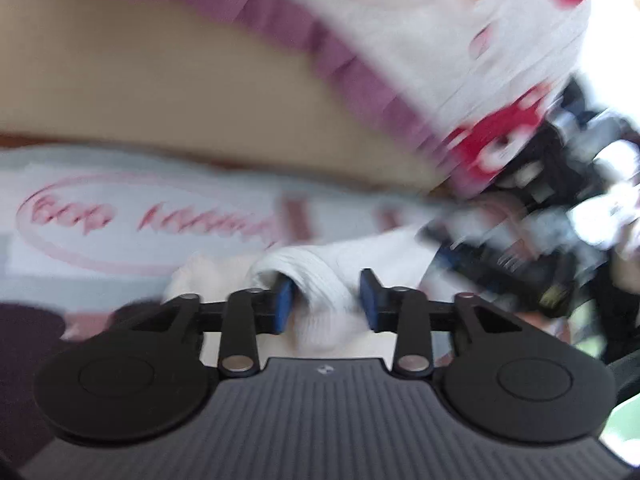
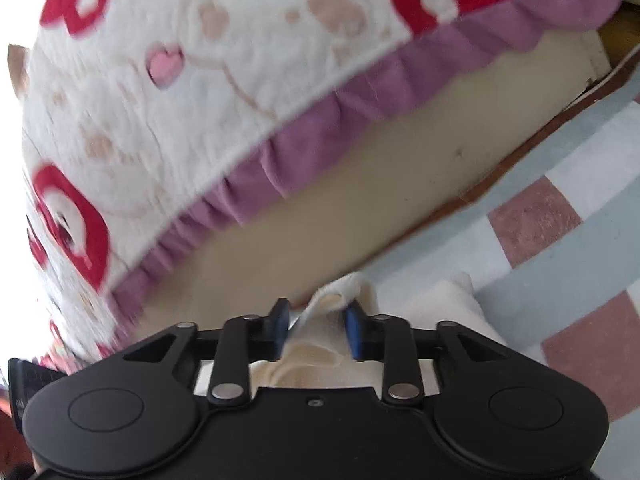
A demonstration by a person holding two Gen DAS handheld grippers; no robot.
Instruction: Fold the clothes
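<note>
Two views: both look along a gripper at one white garment on a patterned mat beside a bed.
Left wrist, gripper: the left gripper [image 1: 326,300] has its blue pads spread, and a ridge of the white garment [image 1: 320,280] bulges between them; the pads look slack on it, released rather than pinching.
Left wrist, surroundings: a pale mat [image 1: 120,216] with pink lettering lies under the cloth; the picture is badly smeared.
Right wrist, gripper: the right gripper [image 2: 316,330] also stands parted, a cream fold of the garment [image 2: 324,312] rising between the pads, not squeezed.
Right wrist, surroundings: a quilted blanket [image 2: 180,80] with a purple frill hangs over a beige bed side [image 2: 320,208].
Handling: likely light, limp and fleecy, with no stiffness; it should slump wherever unsupported.
Where to hold: probably at an edge or corner, pinching deep.
</note>
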